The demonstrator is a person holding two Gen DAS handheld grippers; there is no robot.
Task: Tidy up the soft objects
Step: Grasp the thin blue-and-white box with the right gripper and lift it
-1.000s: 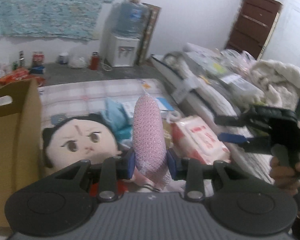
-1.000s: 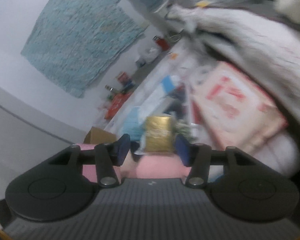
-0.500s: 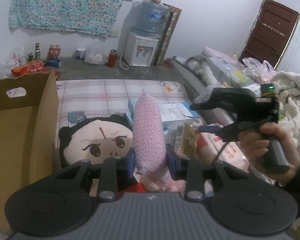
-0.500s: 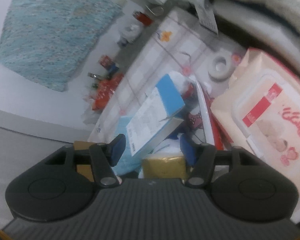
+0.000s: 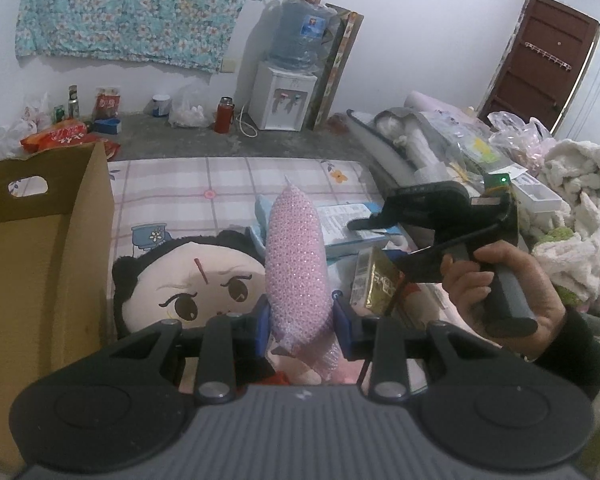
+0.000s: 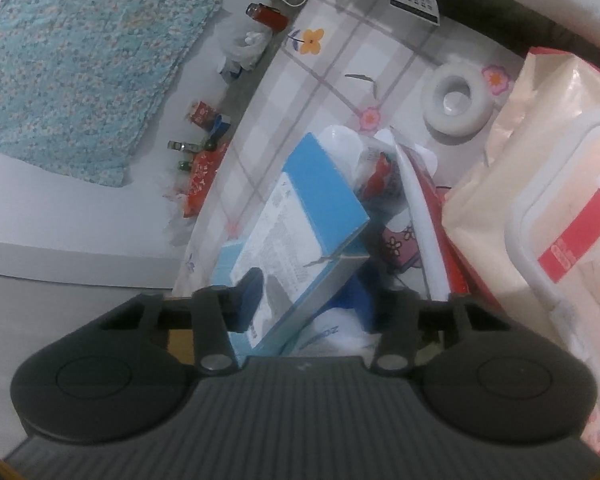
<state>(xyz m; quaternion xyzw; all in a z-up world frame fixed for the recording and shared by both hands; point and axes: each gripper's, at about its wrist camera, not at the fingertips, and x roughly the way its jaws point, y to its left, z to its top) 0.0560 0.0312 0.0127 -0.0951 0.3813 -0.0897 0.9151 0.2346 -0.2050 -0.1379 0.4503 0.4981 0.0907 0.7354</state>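
Swinging in low over the bed's clutter, the right gripper (image 6: 306,300) has come down from up near the rumpled white blanket (image 5: 580,216) to straddle the blue-and-white cardboard box (image 6: 300,236). Its fingers have just been closing; the box corner sits between them, though I cannot tell whether the pads press on it yet. The gold foil packet (image 5: 380,280) it hung over a moment ago now lies loose below it in the left view.

The left gripper (image 5: 302,316) has hardly moved and keeps its narrow hold on the pink sequinned pouch (image 5: 296,264), upright above the round plush doll face (image 5: 196,280). The open brown cardboard carton (image 5: 40,248) stands just beside, likely where the pouch belongs.
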